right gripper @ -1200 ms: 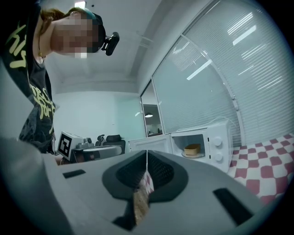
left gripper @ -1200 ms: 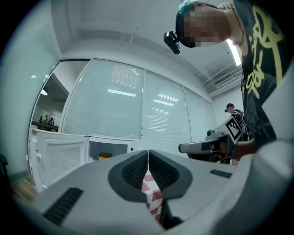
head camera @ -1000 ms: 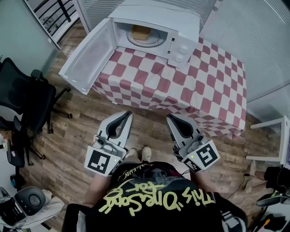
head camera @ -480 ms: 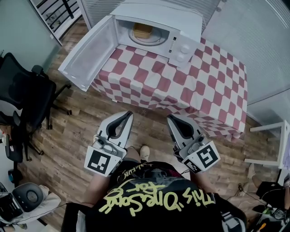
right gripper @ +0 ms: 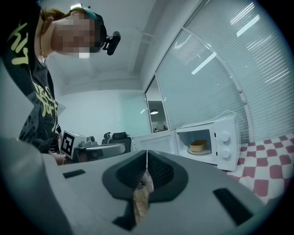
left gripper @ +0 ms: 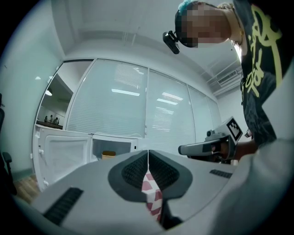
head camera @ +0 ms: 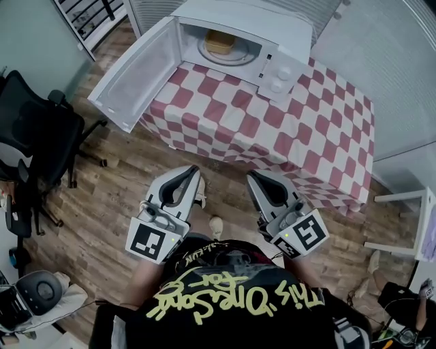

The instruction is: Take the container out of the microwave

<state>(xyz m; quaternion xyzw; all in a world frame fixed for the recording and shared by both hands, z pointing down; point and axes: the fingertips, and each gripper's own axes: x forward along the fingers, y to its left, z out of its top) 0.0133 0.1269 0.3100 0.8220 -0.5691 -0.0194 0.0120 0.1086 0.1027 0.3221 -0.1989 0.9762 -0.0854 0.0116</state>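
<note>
Left tool [head camera: 193, 173]: jaws pressed together, nothing between them; right tool [head camera: 253, 177]: the same, closed tight and empty; both held level, side by side, above the wood floor [head camera: 116, 204]; just ahead of the tips, the checked-cloth surface [head camera: 306, 129]; farther ahead and left, the microwave [head camera: 272, 27], its door [head camera: 136, 71] swung wide; container [head camera: 221, 42] inside on the turntable, well apart from both tools

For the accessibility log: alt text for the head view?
A white microwave with its door swung open and a tan container on the turntable inside stands on a red-checkered table. Seen from above, a person holds the left gripper and right gripper, both shut, short of the table.
</note>
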